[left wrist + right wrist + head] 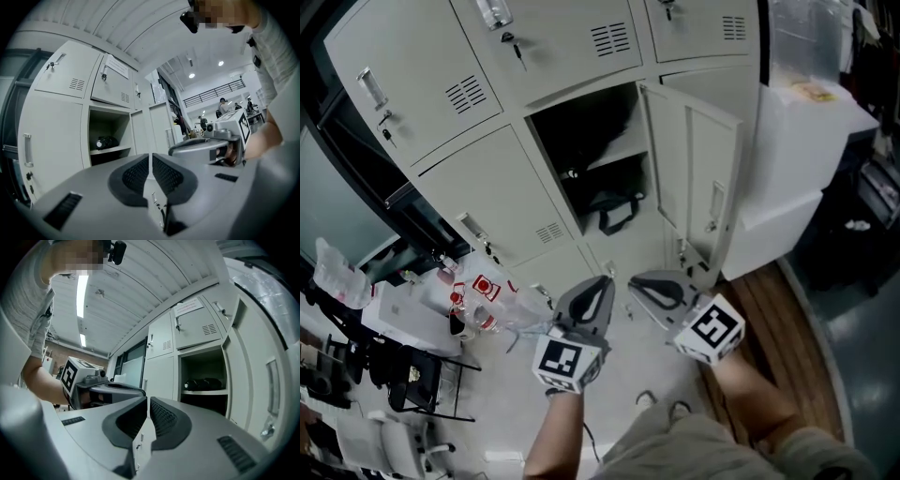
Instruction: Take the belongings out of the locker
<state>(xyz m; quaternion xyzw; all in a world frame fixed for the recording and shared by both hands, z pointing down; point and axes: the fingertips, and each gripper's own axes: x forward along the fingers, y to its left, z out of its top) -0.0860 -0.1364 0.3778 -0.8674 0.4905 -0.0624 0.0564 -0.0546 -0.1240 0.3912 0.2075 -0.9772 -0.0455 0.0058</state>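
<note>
One locker (pixel 598 159) stands open, its door (pixel 703 178) swung out to the right. A dark bundle (pixel 617 129) lies on its upper shelf, and a black bag with a strap (pixel 614 208) sits below. The left gripper view shows the dark bundle (pixel 107 142) on the shelf, as does the right gripper view, where the bundle (pixel 204 383) is further off. My left gripper (pixel 602 284) and right gripper (pixel 636 283) are held side by side in front of the locker, well short of it. Both are shut with nothing between their pads (pixel 139 172) (pixel 161 414).
Closed lockers with keys (pixel 517 49) surround the open one. Clear plastic bags and bottles (pixel 487 302) lie at the lower left beside black chairs (pixel 412 375). A white cabinet (pixel 806 159) stands to the right of the door, with a wooden floor strip (pixel 773 305) below it.
</note>
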